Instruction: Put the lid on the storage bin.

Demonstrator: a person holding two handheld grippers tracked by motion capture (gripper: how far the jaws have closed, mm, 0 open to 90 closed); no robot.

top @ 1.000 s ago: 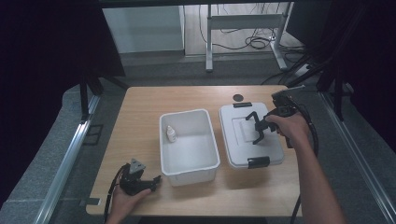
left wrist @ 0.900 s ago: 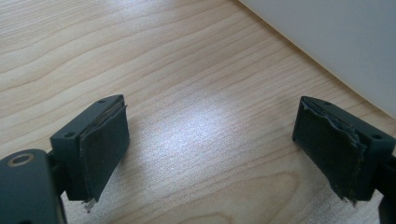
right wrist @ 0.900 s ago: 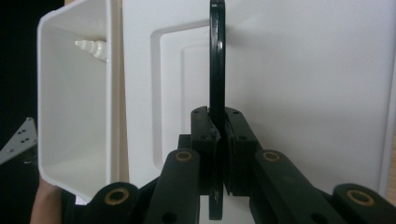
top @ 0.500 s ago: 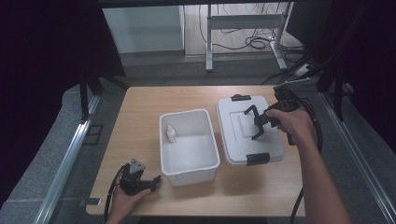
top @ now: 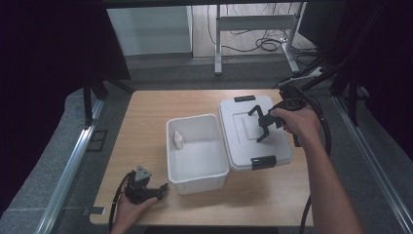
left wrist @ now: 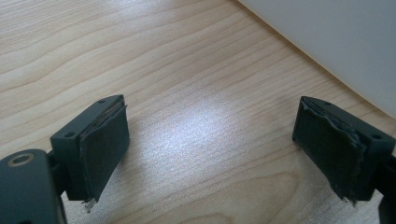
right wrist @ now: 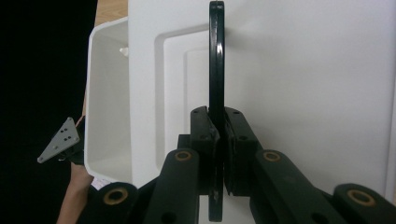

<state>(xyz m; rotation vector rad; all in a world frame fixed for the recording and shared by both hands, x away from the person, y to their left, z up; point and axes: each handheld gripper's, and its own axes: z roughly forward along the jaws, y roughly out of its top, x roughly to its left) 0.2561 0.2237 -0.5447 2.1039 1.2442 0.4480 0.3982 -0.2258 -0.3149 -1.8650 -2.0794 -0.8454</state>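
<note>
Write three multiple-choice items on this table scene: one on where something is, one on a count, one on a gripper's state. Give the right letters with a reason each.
1. Where is the small white bottle?
A. On the lid
B. Inside the open white bin, by its left wall
C. On the bare table

2. How many black latches show on the lid?
A. Two, one at each end
B. Four
C. None

3. What is the right gripper doing?
A. Hanging open over the bin
C. Resting open on the table
B. Shut on the lid's black handle

Answers:
1 B: the high view shows the bottle inside the white bin, against its left wall.
2 A: one latch sits at the far end, one at the near end.
3 B: the right gripper view shows the black handle pinched between its closed jaws.
</note>
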